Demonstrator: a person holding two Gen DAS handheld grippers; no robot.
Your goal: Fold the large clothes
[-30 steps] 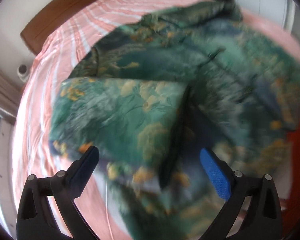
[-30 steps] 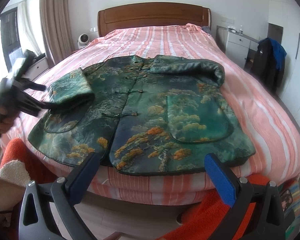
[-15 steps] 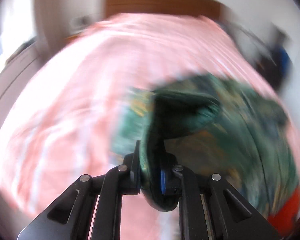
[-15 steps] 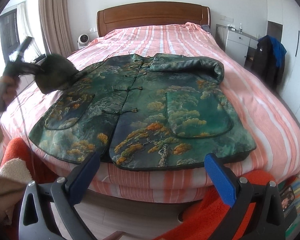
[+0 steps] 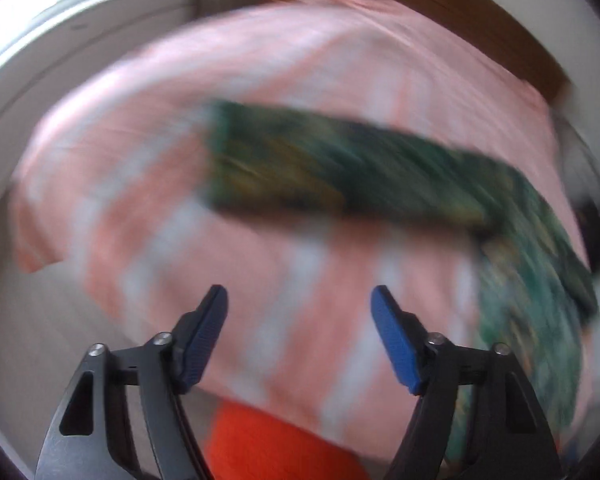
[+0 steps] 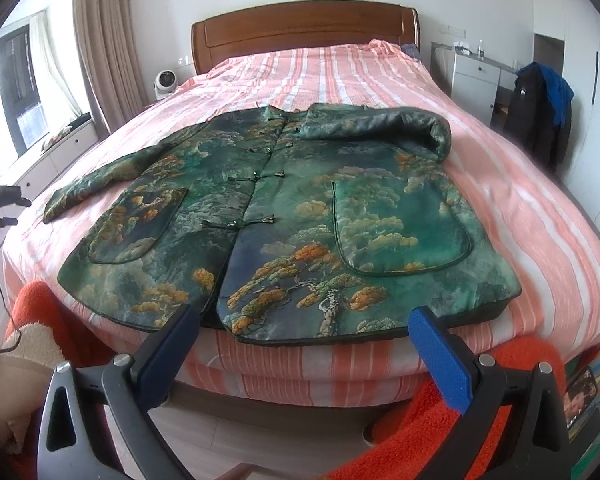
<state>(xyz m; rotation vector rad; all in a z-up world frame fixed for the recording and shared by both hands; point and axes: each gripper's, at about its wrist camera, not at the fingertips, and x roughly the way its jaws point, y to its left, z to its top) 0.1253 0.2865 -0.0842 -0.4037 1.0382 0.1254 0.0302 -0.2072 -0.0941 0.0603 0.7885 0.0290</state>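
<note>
Only the right wrist view shows the whole jacket; both the left gripper, jaws just opening, and the right gripper gape empty.

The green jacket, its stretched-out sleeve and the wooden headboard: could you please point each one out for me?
green jacket [image 6: 300,208]: right wrist view, front panel beside the button line.
stretched-out sleeve [image 6: 100,178]: right wrist view, middle of the sleeve on the bedspread.
wooden headboard [image 6: 304,28]: right wrist view, centre panel.

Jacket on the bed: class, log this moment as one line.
jacket: flat on bed, left sleeve out, right sleeve folded | left gripper: just opened, empty | right gripper: open, empty
</note>
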